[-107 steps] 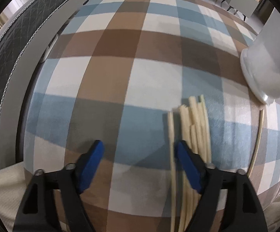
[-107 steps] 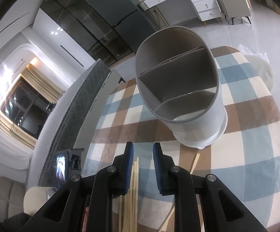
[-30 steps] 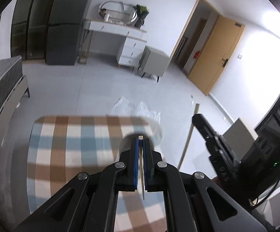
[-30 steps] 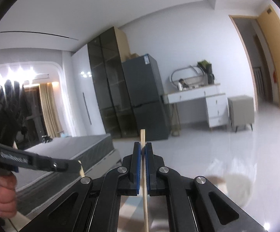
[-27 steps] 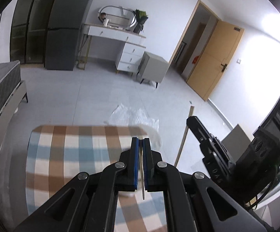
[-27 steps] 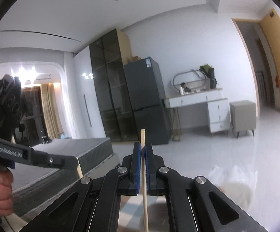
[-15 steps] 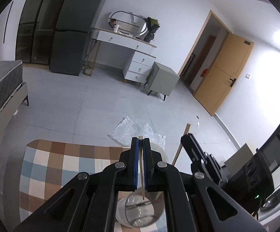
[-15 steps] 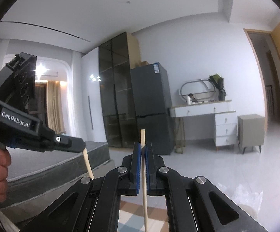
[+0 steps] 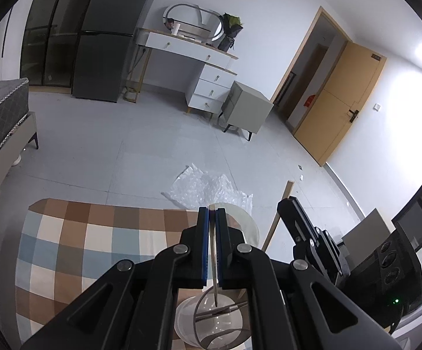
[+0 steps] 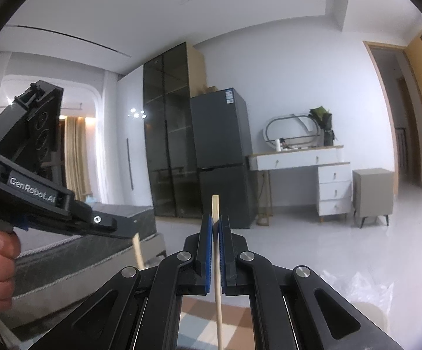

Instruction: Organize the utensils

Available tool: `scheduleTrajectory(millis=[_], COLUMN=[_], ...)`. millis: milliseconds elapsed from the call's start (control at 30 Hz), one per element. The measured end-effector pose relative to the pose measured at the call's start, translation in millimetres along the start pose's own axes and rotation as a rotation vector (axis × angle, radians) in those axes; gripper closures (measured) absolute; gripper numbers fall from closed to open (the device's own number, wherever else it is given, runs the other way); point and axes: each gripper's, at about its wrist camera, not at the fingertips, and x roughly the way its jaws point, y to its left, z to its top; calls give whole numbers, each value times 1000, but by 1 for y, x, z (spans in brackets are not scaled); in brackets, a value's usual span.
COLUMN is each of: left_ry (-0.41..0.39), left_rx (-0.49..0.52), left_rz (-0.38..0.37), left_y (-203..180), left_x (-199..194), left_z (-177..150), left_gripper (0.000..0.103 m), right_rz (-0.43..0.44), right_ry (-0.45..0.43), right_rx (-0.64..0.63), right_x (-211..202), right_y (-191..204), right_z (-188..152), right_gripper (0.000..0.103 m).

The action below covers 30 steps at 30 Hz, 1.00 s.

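My left gripper (image 9: pixel 210 218) is shut on a pale wooden chopstick (image 9: pixel 213 265) that hangs down, its tip just above the round white divided utensil holder (image 9: pixel 211 323) on the checked tablecloth (image 9: pixel 73 250). My right gripper (image 10: pixel 216 227) is shut on another upright chopstick (image 10: pixel 217 277). The right gripper also shows in the left wrist view (image 9: pixel 287 204), to the right of the holder, with its chopstick (image 9: pixel 278 215) sticking out above and below it. The left gripper shows at the left of the right wrist view (image 10: pixel 133 232), its chopstick (image 10: pixel 138 252) pointing down.
Crumpled clear plastic wrap (image 9: pixel 208 189) lies on the floor beyond the table. A grey bed (image 9: pixel 1 116) stands at the left. A white dresser (image 9: pixel 193 70), a grey nightstand (image 9: pixel 246 110) and a dark fridge (image 9: pixel 106 35) line the far wall.
Both grippers have stayed raised from the table, each holding a chopstick. The left view has tilted so the holder now sits directly under its chopstick tip; the grippers have drawn closer together.
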Motion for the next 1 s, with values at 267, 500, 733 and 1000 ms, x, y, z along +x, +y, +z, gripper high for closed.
scheduleTrajectory(millis=[267, 500, 733, 1000], left_ry=[164, 261, 131, 34], left_rx=[30, 7, -31, -50], left_rz=[-45, 38, 114, 192], left_y=[-11, -10, -6, -10], left_x=[13, -1, -74, -143], left_z=[-7, -7, -10, -31], left_gripper=[103, 74, 43, 30], right_rz=[43, 40, -23, -22], right_ry=[130, 252, 216, 179], right_rx=[3, 76, 134, 125], right_x=[-14, -30, -81, -128], right_y=[4, -6, -8, 28], right_z=[-12, -12, 10, 36], right_gripper=[98, 69, 45, 25])
